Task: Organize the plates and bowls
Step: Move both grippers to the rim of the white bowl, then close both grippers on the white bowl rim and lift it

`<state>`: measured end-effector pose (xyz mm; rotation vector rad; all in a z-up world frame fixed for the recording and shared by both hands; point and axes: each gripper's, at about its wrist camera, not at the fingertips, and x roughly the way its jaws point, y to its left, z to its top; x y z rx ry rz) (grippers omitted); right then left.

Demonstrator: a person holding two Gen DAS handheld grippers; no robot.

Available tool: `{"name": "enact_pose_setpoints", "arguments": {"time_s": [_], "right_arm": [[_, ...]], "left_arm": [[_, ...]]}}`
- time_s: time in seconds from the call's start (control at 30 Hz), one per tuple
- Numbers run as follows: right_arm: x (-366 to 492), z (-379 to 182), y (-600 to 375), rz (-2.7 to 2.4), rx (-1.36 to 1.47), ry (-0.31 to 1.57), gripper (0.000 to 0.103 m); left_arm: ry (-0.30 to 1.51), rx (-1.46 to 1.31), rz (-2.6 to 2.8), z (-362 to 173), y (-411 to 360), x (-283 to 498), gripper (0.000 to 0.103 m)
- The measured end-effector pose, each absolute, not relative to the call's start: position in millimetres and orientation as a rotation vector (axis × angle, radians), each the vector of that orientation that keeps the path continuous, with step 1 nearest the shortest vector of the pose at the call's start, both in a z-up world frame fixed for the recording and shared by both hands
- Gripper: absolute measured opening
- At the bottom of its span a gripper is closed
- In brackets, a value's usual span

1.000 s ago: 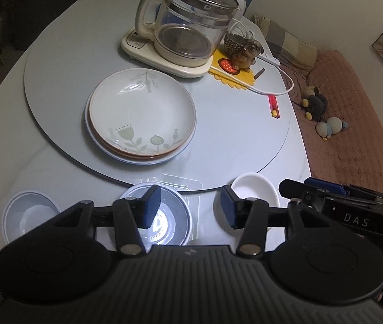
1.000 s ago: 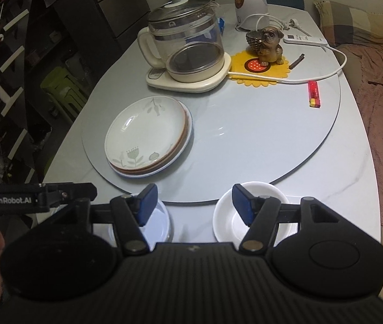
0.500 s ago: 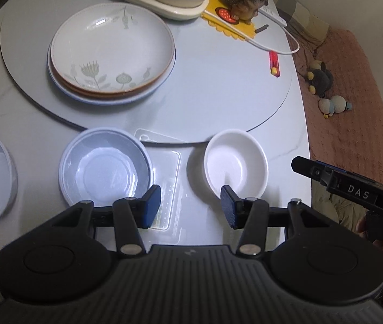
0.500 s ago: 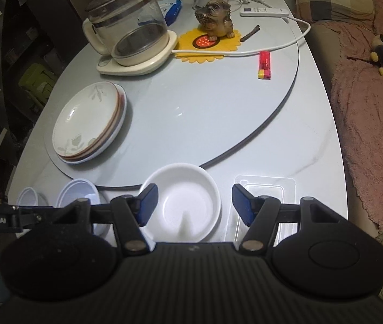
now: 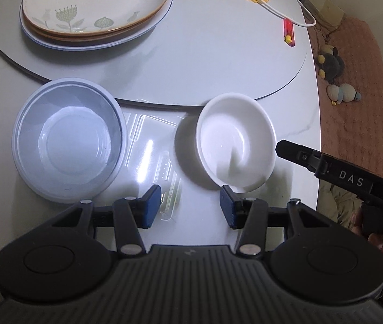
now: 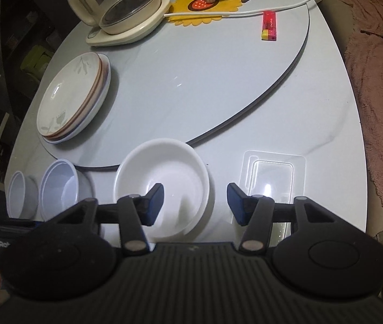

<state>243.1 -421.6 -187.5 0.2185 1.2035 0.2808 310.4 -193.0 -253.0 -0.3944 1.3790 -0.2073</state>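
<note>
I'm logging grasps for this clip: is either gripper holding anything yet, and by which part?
Nothing is held. The right gripper is closing astride the white bowl's near rim; the left gripper is open.

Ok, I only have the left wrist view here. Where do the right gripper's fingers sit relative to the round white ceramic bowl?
Observer: The right gripper straddles the round white ceramic bowl at its near right rim, one finger over the inside and one outside. The jaws are closing, but the pads aren't pressing on it yet.
Operator: Anything left of the pale blue plastic bowl?
Observer: Yes, a smaller pale blue bowl stands right beside it.
Operator: And behind the stack of floral plates?
Observer: A glass kettle on a cream base, on the turntable.
</note>
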Motion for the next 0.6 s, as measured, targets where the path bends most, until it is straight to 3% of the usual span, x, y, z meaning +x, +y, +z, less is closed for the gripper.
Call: {"name": "enact_pose_setpoints", "arguments": {"time_s": [0.3,0.47,0.6], "right_arm": [[252,-210,-424,0.305,0.213,1.259,0.039],[256,-216,-420,0.309,0.22,1.26,0.038],[260,-222,-417,0.311,0.215,1.262,0.03]], "left_arm": [[1.398,-0.385,-0.201,-272,-210,326,0.052],[1.384,-0.382,-0.192,-281,-218,336,0.04],[1.37,-0.384,-0.17,-285,-220,342,0.021]]}}
